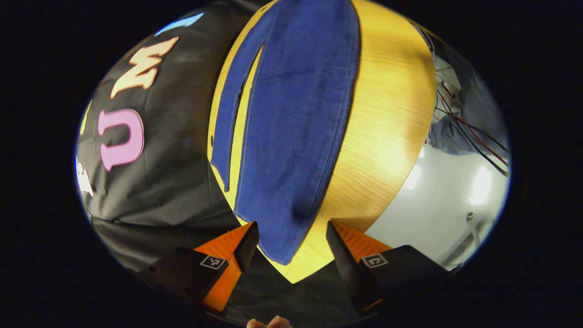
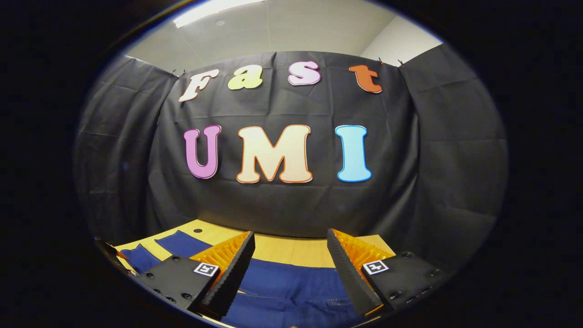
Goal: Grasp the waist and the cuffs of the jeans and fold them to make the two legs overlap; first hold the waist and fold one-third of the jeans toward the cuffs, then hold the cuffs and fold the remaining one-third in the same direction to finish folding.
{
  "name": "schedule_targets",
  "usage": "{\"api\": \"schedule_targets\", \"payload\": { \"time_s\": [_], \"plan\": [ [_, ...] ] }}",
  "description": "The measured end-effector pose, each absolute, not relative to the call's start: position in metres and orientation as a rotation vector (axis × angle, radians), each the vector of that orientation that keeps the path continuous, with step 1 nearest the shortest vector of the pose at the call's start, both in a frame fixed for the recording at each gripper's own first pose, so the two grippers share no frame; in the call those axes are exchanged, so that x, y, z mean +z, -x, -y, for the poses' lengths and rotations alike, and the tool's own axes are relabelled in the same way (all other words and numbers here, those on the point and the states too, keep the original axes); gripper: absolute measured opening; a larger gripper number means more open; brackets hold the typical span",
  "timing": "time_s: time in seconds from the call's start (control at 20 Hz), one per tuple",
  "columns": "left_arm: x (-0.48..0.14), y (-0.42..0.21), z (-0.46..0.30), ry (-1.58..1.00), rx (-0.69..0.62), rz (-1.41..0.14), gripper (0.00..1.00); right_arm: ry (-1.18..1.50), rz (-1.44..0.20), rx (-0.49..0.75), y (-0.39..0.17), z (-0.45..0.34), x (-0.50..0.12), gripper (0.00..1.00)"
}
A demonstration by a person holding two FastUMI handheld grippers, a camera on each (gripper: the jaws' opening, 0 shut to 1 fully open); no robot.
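Observation:
Blue jeans (image 1: 296, 118) lie flat on a wooden table (image 1: 387, 118). In the left gripper view the two legs run side by side with a narrow gap between them. The nearer leg's cuff end (image 1: 282, 246) lies by the table's edge. My left gripper (image 1: 291, 248) is open, its fingers either side of that cuff end, and I cannot tell whether they touch it. In the right gripper view the jeans' wider part (image 2: 291, 291) with pocket stitching lies just below my right gripper (image 2: 289, 269). That gripper is open and holds nothing. The legs (image 2: 177, 242) stretch away to the left.
The table's edge runs close under both grippers. Past the table in the left gripper view are a pale floor (image 1: 437, 200) and loose cables (image 1: 469, 132). A small dark hole (image 2: 197, 230) marks the tabletop near the back. The black cloth wall (image 2: 291, 205) stands behind the table.

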State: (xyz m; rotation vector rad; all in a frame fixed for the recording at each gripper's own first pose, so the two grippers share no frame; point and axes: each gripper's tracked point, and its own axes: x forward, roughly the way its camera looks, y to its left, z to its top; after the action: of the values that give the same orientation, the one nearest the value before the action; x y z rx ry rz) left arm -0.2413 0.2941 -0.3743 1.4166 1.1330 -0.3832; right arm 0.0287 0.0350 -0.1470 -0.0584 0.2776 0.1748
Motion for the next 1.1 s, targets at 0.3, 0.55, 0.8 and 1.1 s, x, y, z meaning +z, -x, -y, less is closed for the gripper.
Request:
{"api": "schedule_targets", "payload": {
  "time_s": [0.3, 0.55, 0.8, 1.1],
  "plan": [
    [-0.386, 0.216, -0.303, -1.398, -0.437, -1.108, 0.84, 0.09, -0.293, 0.14, -0.033, -0.024, -0.157, 0.99],
    [-0.4, 0.207, -0.305, -1.349, -0.519, -1.146, 0.69, 0.146, -0.311, 0.123, -0.032, -0.012, -0.17, 0.99],
    [-0.409, 0.219, -0.303, -1.29, -0.536, -1.218, 0.19, 0.19, -0.351, 0.135, -0.027, -0.003, -0.19, 0.99],
    [-0.41, 0.216, -0.303, -1.288, -0.458, -1.199, 0.0, 0.52, -0.408, 0.304, 0.007, 0.02, -0.237, 0.99]
  ]
}}
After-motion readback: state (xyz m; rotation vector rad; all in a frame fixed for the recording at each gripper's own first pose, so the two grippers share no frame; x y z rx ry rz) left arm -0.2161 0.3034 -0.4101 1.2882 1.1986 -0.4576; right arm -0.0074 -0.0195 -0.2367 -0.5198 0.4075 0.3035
